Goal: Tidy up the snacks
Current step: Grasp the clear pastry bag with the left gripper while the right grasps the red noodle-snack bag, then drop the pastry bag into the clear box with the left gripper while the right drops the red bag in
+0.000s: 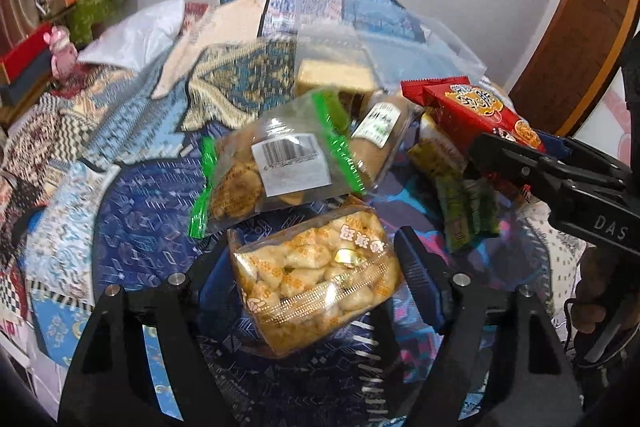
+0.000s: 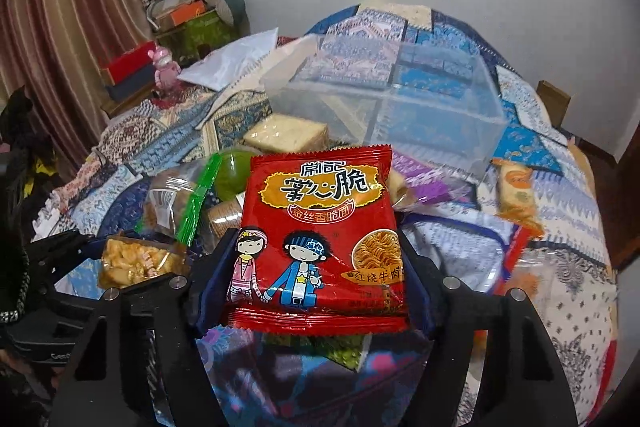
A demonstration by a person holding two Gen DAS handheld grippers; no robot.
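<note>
The left tool pinches a clear bag of pale puffed snacks, its pads pressed on the bag's two sides, the bag tilted between them. Just beyond its tips lies a zip bag with green seals and a barcode label, and beyond that a wrapped bread loaf. Farther ahead sits a wrapped pale block, perhaps cake, though blur makes it hard to tell. To the right of the left tool lie green packets.

The right tool pinches a red noodle pack, upright and facing the camera, its pads against the pack's left and right edges. Left of this tool the puffed-snack bag shows end-on in the other tool. Ahead of the pack stands a clear plastic box on the patchwork cloth. To the right of the tool lies an orange-and-white packet, apart from the box.
</note>
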